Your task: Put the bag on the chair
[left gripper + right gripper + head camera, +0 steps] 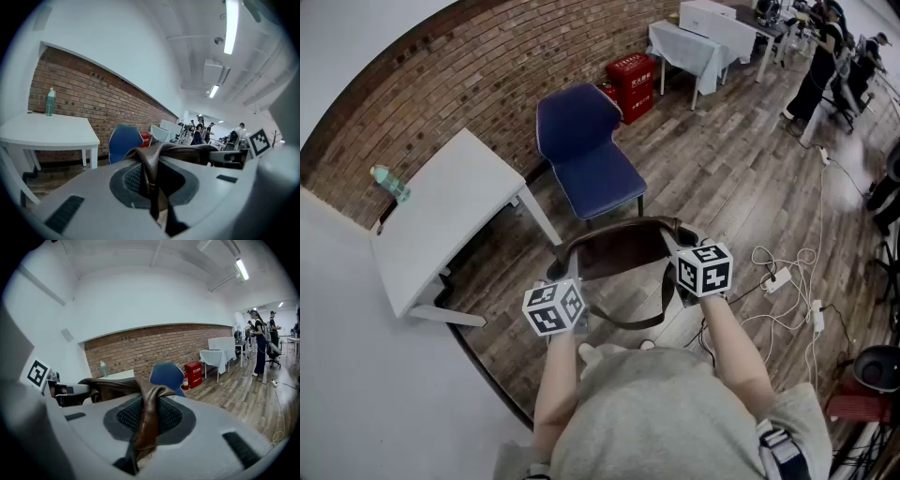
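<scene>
bag (pixel 617 253): brown | chair (pixel 598 171): blue | table (pixel 441 211): white | wall (pixel 487 75): red-brown brick

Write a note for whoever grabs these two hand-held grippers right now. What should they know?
The left hand-held gripper is shut on one edge of the brown bag.
The right hand-held gripper is shut on its other edge.
The bag hangs between them, in front of the blue chair, not touching it.
Done: bag gripped and held up.
Left: carry it forward, lower it onto the seat, open both.
</scene>
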{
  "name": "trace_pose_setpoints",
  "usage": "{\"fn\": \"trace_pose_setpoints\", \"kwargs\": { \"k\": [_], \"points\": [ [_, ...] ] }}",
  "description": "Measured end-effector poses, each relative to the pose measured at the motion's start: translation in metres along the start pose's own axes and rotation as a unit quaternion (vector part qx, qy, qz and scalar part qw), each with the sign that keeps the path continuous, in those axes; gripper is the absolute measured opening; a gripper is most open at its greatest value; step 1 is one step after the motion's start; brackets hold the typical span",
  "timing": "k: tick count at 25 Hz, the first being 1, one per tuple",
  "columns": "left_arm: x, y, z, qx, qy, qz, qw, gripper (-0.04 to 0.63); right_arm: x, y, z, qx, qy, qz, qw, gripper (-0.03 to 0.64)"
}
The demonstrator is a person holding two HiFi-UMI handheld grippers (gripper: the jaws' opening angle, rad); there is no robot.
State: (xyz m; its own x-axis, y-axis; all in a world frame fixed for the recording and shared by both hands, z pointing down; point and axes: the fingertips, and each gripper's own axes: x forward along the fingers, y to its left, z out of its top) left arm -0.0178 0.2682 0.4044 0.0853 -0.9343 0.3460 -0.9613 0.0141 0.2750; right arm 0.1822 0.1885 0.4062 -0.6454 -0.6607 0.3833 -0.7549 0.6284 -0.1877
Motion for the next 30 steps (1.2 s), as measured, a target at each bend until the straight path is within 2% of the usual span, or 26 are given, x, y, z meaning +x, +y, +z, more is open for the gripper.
{"fn": "trace_pose_setpoints", "kwargs": {
  "k": [16,30],
  "points": [
    [0.001,-0.011,-0.006,-0.008,-0.001,0.018,0.9998,0.021,-0.005,-0.008,-0.002,-0.007,0.005,0.014,1.000,0.049],
    [0.014,-0.038,-0.005,-0.011,-0.003,0.033,0.9994,0.021,-0.010,-0.038,0.005,-0.020,0.008,0.023,0.999,0.049]
  ]
}}
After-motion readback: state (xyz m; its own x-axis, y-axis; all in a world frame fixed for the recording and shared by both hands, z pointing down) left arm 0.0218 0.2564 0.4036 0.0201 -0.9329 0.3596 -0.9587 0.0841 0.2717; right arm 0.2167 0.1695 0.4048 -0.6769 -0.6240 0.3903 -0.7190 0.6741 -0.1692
